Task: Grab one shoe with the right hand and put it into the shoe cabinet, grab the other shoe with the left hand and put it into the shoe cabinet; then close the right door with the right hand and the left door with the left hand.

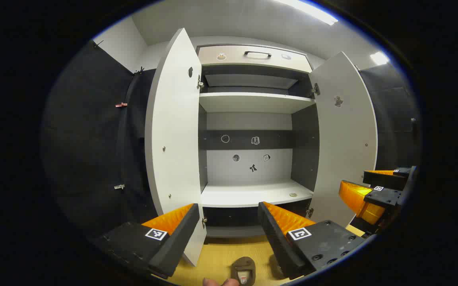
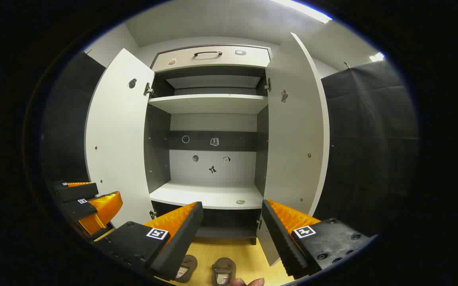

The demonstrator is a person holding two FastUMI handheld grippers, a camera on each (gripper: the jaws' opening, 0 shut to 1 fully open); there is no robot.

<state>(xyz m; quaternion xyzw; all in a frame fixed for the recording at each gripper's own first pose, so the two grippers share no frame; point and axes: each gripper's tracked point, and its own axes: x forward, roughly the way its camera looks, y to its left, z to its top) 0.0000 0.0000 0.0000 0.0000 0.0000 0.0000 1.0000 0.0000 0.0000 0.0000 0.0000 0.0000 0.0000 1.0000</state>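
Spread and empty, the left gripper (image 1: 229,234) hangs level, facing the open shoe cabinet (image 1: 253,194); one shoe (image 1: 243,271) lies on the floor (image 1: 221,254) below, probably light and soft, best pinched at its rim.

From the right gripper view, the right gripper (image 2: 233,234), also spread, hovers over both shoes (image 2: 224,270) before the cabinet's front edge.
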